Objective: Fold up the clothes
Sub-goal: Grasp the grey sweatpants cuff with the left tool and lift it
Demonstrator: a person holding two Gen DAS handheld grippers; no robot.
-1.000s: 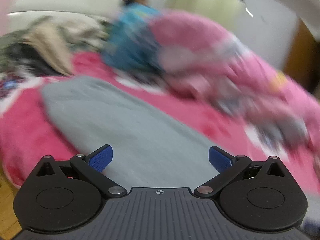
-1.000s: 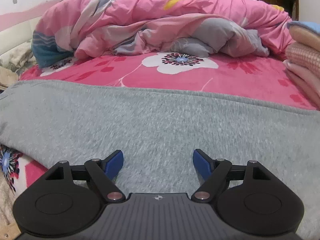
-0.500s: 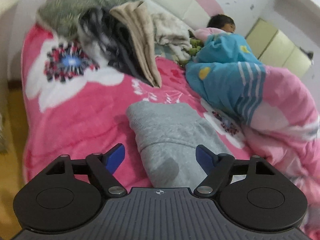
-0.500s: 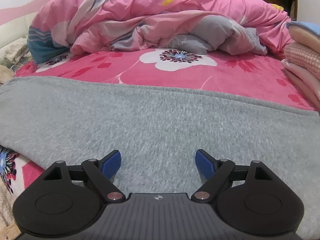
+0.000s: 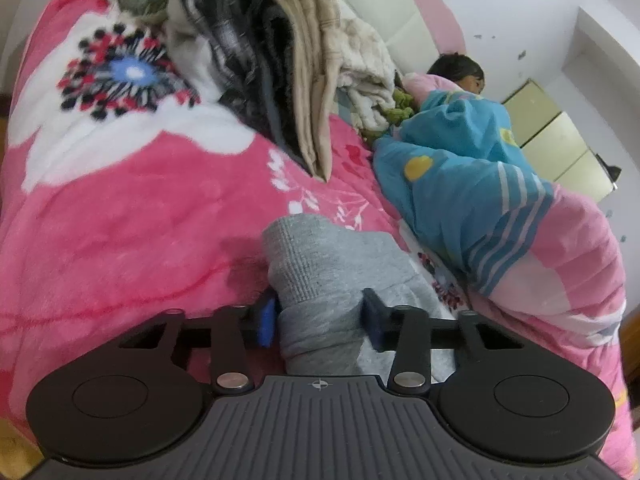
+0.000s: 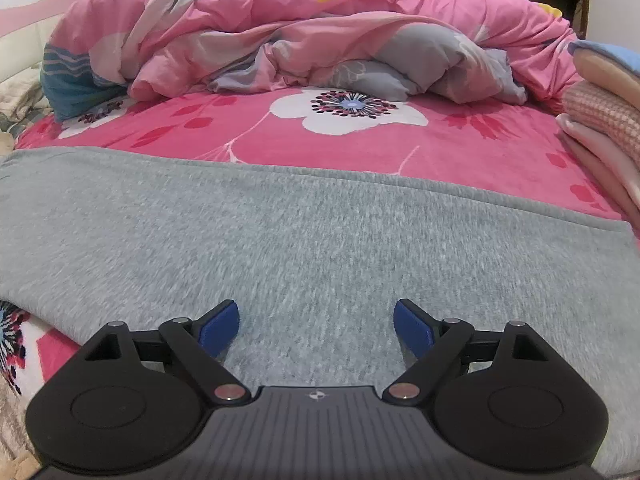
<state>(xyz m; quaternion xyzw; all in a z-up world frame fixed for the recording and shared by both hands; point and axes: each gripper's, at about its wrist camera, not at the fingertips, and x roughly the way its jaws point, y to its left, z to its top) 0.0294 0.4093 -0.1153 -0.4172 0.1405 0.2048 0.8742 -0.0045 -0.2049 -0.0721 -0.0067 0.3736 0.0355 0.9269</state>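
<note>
Left wrist: cuff edge [image 5: 316,276] between closing jaws

grey knitted garment [image 5: 320,280]: soft matt fleece cloth, ribbed cuff, heathered nap
pink flowered bed blanket [image 5: 120,220]: plush, fuzzy
pink quilt at twelve o'clock [image 6: 300,32]: smooth crumpled cotton
right gripper [image 6: 316,330]: matt black plastic, blue pads, shiny metal pivots

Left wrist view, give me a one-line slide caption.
Left gripper closing on the ribbed cuff end of a grey knit garment on a pink floral blanket.
</note>
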